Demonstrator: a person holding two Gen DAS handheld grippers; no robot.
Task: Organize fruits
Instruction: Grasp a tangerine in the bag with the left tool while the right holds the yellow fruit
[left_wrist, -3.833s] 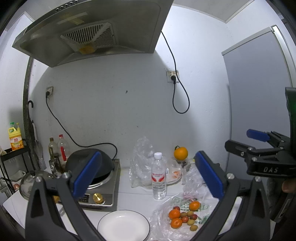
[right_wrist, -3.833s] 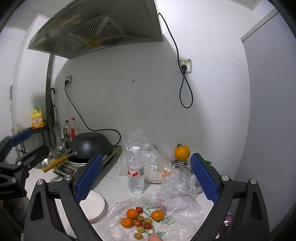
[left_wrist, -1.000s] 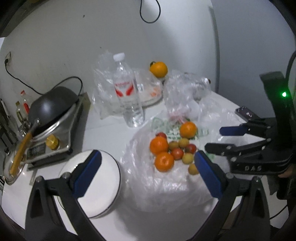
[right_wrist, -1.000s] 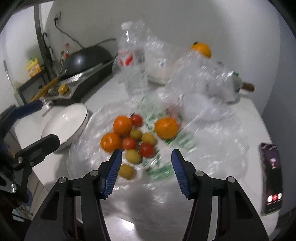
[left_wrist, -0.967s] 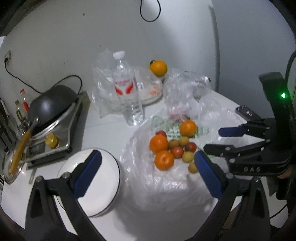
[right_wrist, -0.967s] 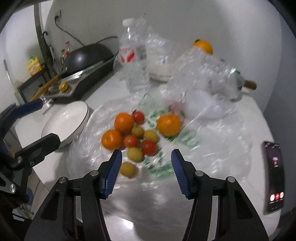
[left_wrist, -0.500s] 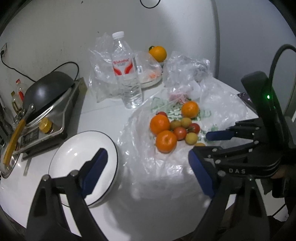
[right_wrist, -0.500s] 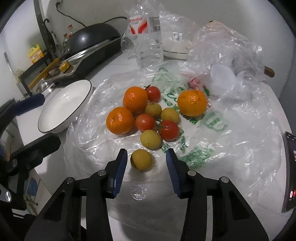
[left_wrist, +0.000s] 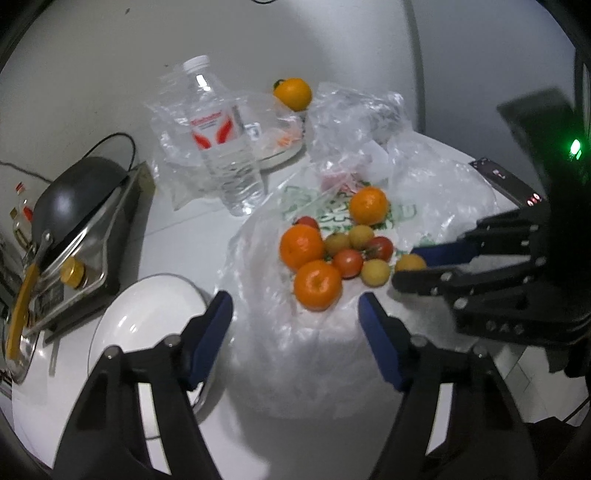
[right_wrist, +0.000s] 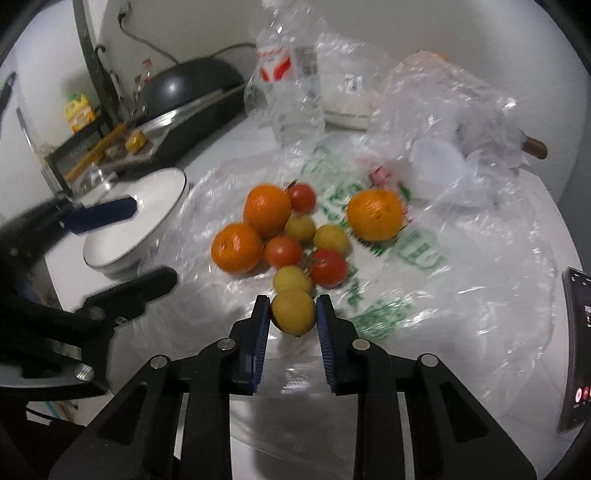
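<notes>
A pile of fruit lies on a clear plastic bag (right_wrist: 461, 258): three oranges (right_wrist: 236, 248), red tomatoes (right_wrist: 328, 266) and small yellow fruits (right_wrist: 291, 279). My right gripper (right_wrist: 292, 314) has its blue pads against both sides of the nearest yellow fruit (right_wrist: 293, 311); it also shows in the left wrist view (left_wrist: 409, 263). My left gripper (left_wrist: 295, 310) is open and empty, hovering just in front of the nearest orange (left_wrist: 317, 285). A white bowl (left_wrist: 147, 325) sits left of the bag.
A water bottle (left_wrist: 221, 136) stands behind the fruit, with crumpled bags (left_wrist: 354, 114) and a lone orange (left_wrist: 293, 93) further back. A wok on a cooker (left_wrist: 74, 206) is at the left. A phone (right_wrist: 576, 347) lies at the right edge.
Both grippers moved down and in towards the fruit. My right gripper narrowed and closed around the nearest yellow fruit. My left gripper narrowed a little but stays open.
</notes>
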